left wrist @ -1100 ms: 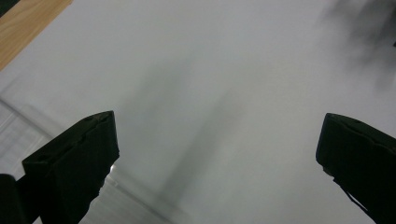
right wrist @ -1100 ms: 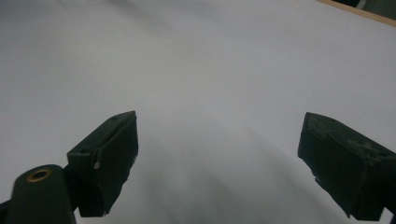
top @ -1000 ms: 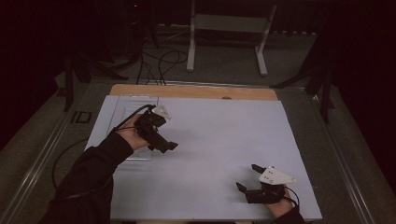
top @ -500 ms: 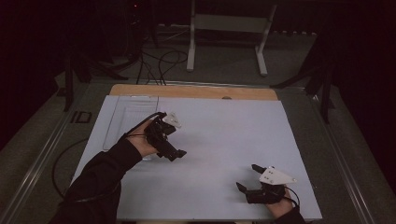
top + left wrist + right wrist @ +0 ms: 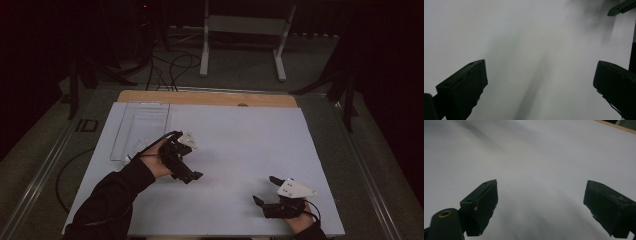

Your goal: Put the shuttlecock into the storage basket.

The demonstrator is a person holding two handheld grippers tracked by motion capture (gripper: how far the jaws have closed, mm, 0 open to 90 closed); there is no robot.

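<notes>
While both hover over the white sheet (image 5: pixel 240 145) | left claw (image 5: pixel 192 176) released | right claw (image 5: pixel 265 190) released

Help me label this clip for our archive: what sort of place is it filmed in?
Probably a lab or recording workshop, not a home. A white table stands in a dark room, cables trail over the floor behind it beside a metal stand, and a person holds the left gripper and right gripper.

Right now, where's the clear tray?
High view: the clear tray lies on the white table at its far left, just before the wooden strip. The left gripper hovers just right of its near end.
</notes>
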